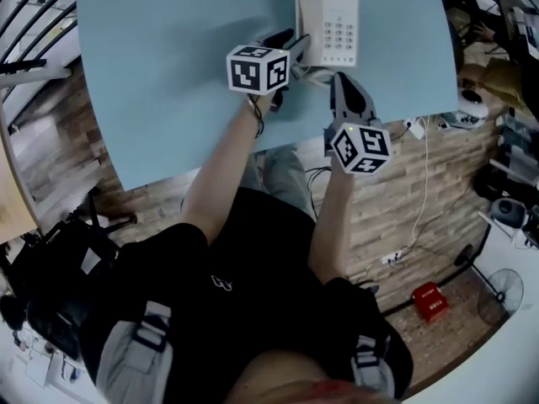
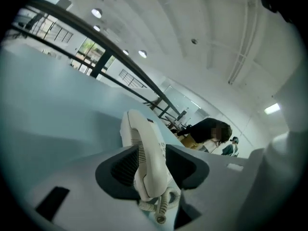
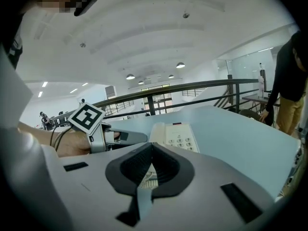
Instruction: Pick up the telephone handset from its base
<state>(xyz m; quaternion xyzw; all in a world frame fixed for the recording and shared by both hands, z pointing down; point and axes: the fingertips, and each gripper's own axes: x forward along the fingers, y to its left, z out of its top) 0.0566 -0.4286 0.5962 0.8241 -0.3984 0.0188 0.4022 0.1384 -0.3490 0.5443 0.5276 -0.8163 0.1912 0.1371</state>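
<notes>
A cream telephone (image 1: 337, 28) sits at the far edge of the light blue table (image 1: 168, 74), with its handset (image 1: 302, 11) lying along its left side. My left gripper (image 1: 290, 47) is at the handset's near end. In the left gripper view the handset (image 2: 147, 153) runs between the two dark pads (image 2: 122, 167), which stand wide apart; I see no clear squeeze. Its coiled cord (image 2: 161, 208) hangs below. My right gripper (image 1: 349, 99) hovers just in front of the phone (image 3: 178, 137), its pads (image 3: 139, 165) meeting, nothing between them.
A railing (image 3: 192, 88) runs beyond the table's far edge. A person in a black top (image 2: 207, 131) stands past it. On the wooden floor to the right lie cables (image 1: 421, 183), a red box (image 1: 429, 300) and a fan (image 1: 498, 297).
</notes>
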